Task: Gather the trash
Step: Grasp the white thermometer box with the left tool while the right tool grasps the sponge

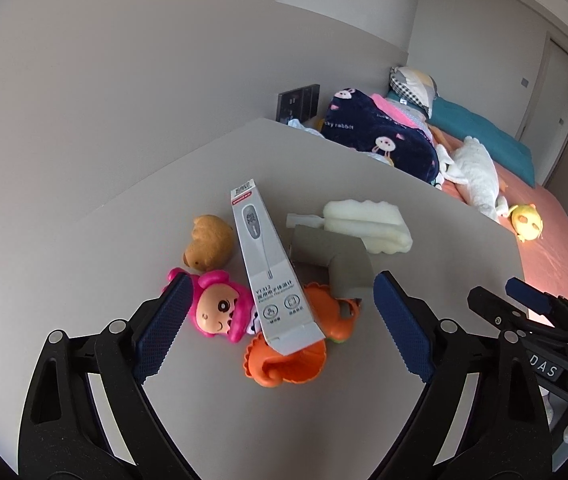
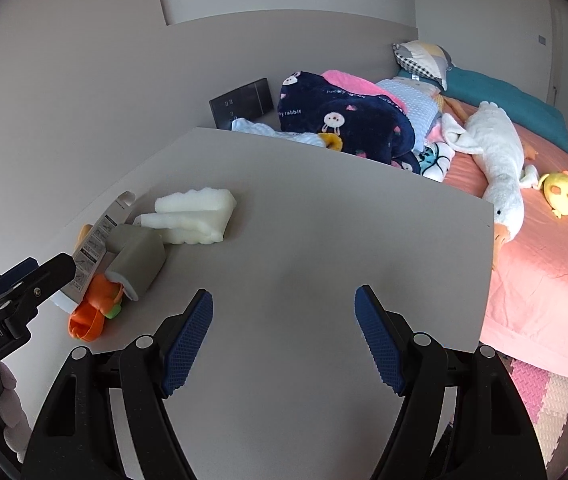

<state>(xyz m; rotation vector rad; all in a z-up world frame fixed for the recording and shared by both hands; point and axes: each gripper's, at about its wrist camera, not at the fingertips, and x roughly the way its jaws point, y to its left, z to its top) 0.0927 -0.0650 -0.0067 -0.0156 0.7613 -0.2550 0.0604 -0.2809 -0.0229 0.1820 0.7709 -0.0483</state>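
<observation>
A: Where is the thermometer box (image 1: 269, 270) found?
B: Propped on the orange toy (image 1: 296, 344), between the left gripper's (image 1: 281, 322) spread fingers.
A: And the right gripper (image 2: 284, 334)?
B: Held apart, well right of that toy.

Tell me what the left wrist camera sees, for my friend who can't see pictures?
The open left gripper hovers over a pile on a grey table: a thermometer box lying across a pink doll and an orange toy. Nearby are white foam, a grey foam piece and a brown toy.
</observation>
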